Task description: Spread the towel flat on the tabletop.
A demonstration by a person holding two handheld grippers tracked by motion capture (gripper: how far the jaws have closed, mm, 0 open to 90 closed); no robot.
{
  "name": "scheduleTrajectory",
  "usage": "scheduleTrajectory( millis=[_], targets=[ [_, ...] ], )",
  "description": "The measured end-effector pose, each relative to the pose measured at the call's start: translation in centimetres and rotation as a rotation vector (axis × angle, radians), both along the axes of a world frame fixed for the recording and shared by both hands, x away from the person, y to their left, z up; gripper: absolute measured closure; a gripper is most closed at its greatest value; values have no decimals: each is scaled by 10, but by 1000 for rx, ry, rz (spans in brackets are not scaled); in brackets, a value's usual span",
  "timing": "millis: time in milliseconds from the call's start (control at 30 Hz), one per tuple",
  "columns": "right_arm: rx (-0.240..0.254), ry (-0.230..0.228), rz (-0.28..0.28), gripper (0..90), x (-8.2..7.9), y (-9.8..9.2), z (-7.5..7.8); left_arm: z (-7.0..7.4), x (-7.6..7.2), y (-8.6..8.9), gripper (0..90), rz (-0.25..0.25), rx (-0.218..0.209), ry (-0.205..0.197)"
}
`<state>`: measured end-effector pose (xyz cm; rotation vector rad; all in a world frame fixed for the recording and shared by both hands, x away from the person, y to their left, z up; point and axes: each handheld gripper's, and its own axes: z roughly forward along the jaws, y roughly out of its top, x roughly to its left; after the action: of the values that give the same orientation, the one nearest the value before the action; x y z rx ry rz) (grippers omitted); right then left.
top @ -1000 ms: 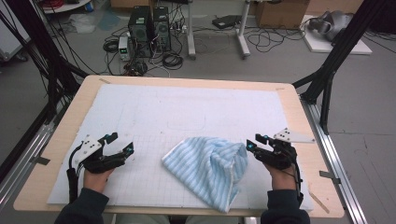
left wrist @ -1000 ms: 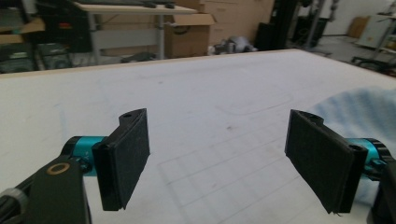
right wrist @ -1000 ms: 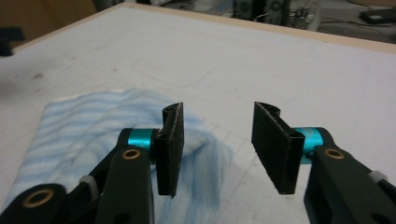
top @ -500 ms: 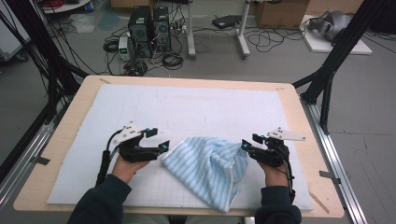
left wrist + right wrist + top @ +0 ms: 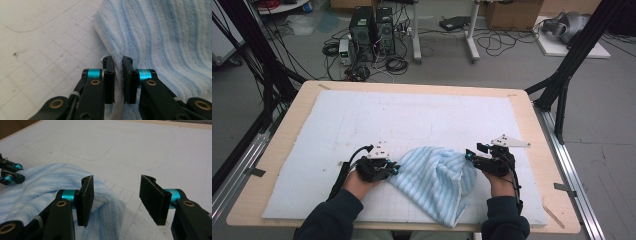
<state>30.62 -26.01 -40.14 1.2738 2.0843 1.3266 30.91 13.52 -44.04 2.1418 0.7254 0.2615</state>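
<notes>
A white gridded mat (image 5: pixel 362 125) covers the table (image 5: pixel 537 150). On its near half lies the crumpled blue-striped towel (image 5: pixel 437 182), between my two hands. My right gripper (image 5: pixel 116 200) sits at the towel's right edge, jaws spread, one pad over a fold, the other over bare mat. My left gripper (image 5: pixel 118 75) has just been closing and now pinches the towel's left edge, a thin fold between nearly shut jaws. My worry: that pinch looks shallow, so a pull could slip the cloth free. If my right closes here, it may catch only a bunched hump, not the edge.
</notes>
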Motion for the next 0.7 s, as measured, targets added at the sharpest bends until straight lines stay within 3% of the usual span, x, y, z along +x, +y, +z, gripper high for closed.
scheduleTrajectory(
  millis=[33, 67, 167, 233, 467, 567, 633, 700],
  targets=[
    [0, -4, 0, 448, 0, 1, 1, 0, 0, 0, 833, 0, 0, 0],
    [1, -5, 0, 446, 1, 1, 2, 0, -8, 14, 833, 7, -35, 3],
    [2, -10, -2, 444, 2, 2, 5, 0, -17, 30, 832, 13, -44, 5],
    [-2, -7, -3, 444, 5, 5, 6, 0, -25, 45, 832, 28, -76, 11],
    [-27, 6, 19, 457, 10, 20, 5, 0, -45, 81, 832, 72, -103, -14],
    [-67, 69, 64, 442, 16, 37, -3, -2, -49, 91, 832, 95, -120, -11],
    [-106, 142, 96, 411, 22, 48, -13, -2, -49, 92, 831, 99, -120, -9],
    [-161, 178, 131, 460, 27, 61, -22, -3, -49, 91, 831, 106, -129, -10]
  ],
)
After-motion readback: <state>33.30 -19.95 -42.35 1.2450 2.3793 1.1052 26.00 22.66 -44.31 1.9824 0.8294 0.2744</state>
